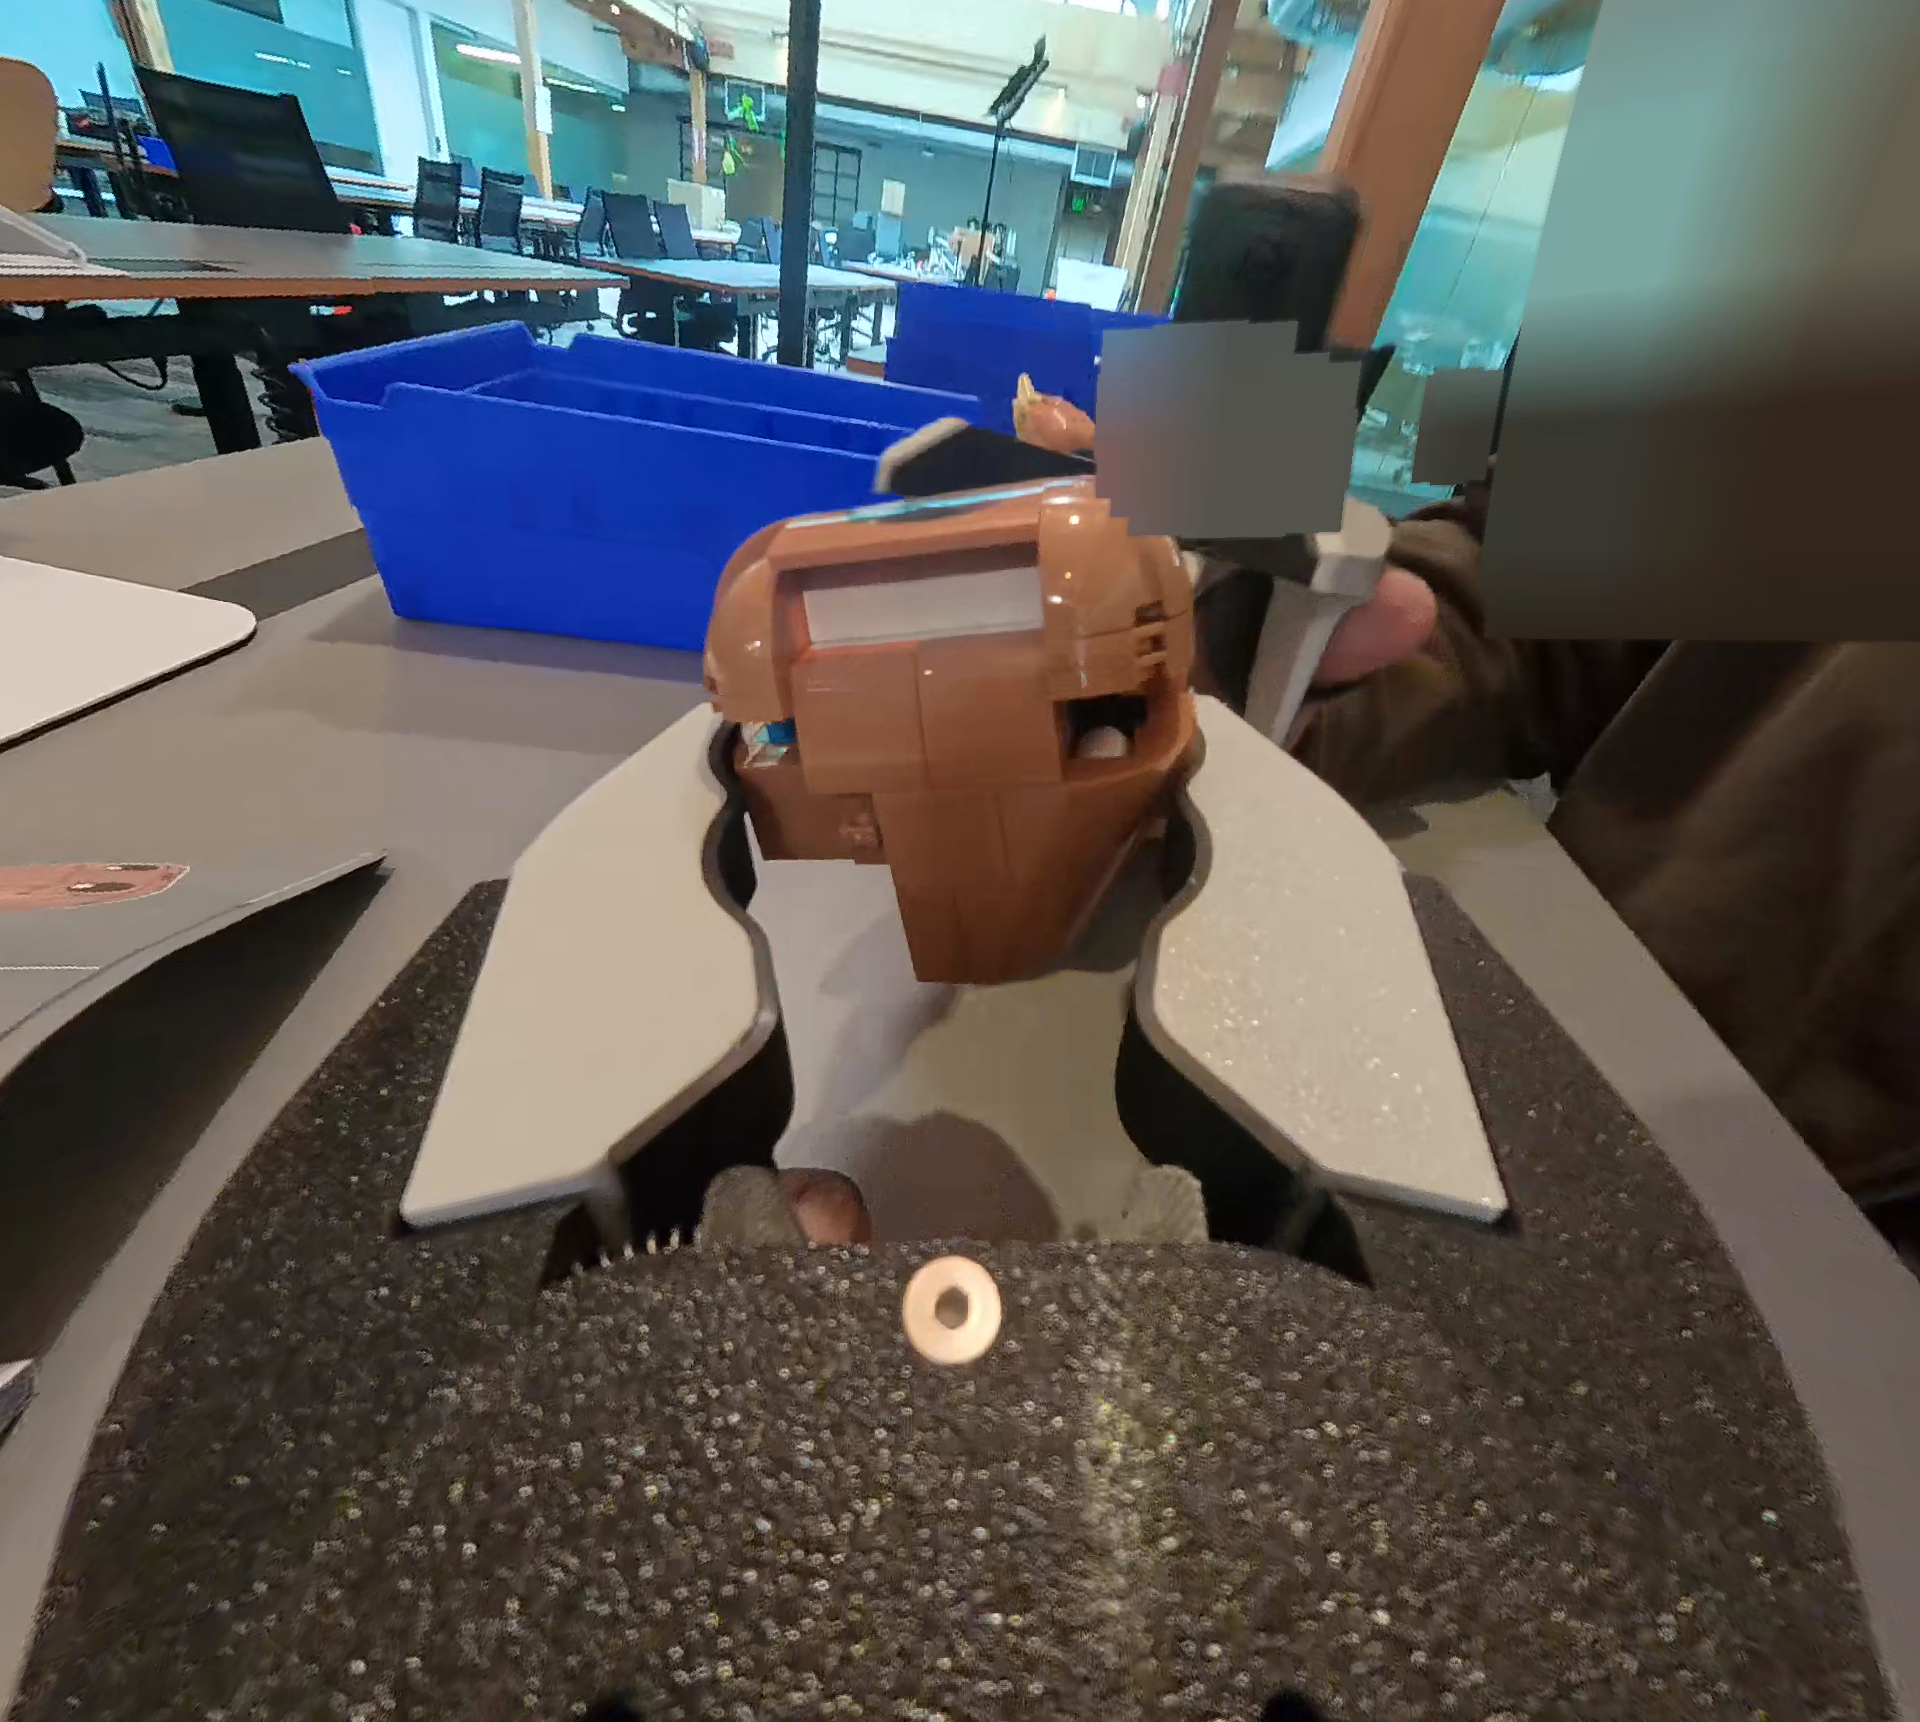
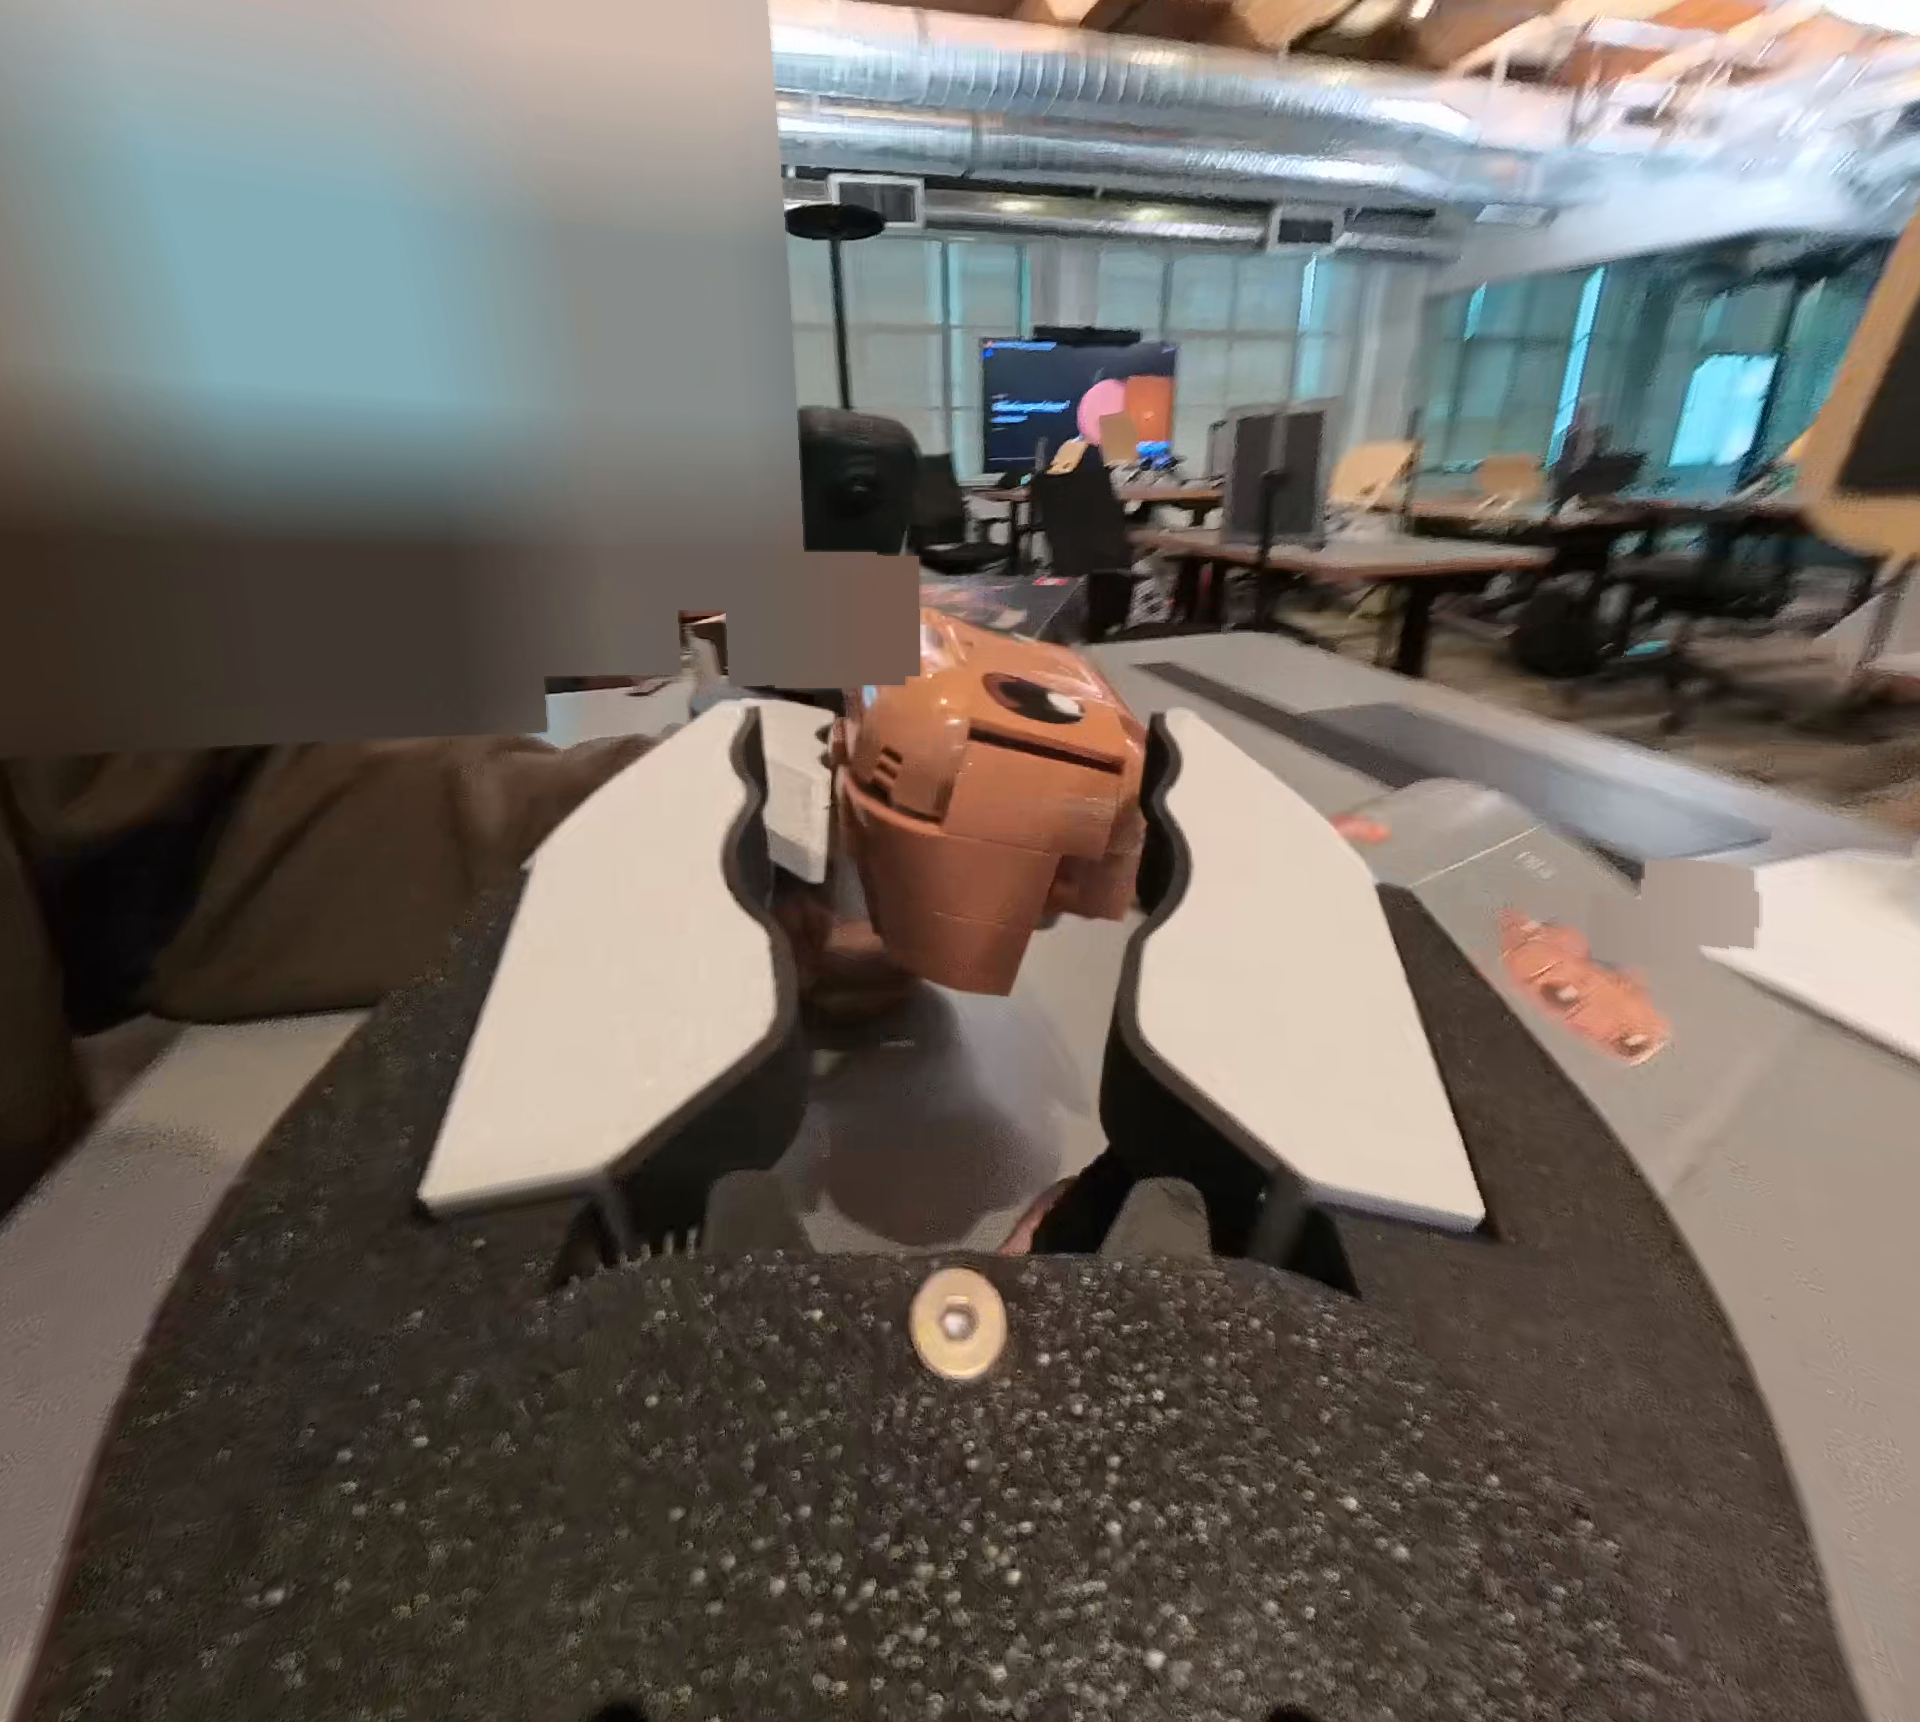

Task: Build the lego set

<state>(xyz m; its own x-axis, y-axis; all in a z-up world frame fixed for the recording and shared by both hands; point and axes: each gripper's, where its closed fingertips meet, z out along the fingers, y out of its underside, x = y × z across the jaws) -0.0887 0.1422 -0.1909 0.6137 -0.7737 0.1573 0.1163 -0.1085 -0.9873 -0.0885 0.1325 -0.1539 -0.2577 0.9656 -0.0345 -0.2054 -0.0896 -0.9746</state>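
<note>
A brown lego model (image 1: 935, 716) with rounded sides is held above the grey table (image 1: 468, 737). My left gripper (image 1: 956, 747) is shut on its lower block, one finger on each side. In the right wrist view the same model (image 2: 987, 799) shows a black and white eye on top. My right gripper (image 2: 956, 737) closes around it from the other side. Its far finger touches the model. Its near finger lies against the left gripper's finger (image 2: 800, 810). The right gripper's fingers (image 1: 1309, 612) also show in the left wrist view, beside and behind the model.
Two blue bins (image 1: 582, 477) stand behind the model. A white mat (image 1: 104, 644) and a booklet (image 1: 156, 924) lie to the left. A small brown lego assembly (image 2: 1579, 986), a clear bag (image 2: 1475, 841) and white paper (image 2: 1849, 955) lie on the table. A person's brown sleeve (image 2: 312, 872) is close by. The grippers are tip to tip, or close to it. It is some 15 cm from my left tips to the small brown lego assembly (image 2: 1579, 986).
</note>
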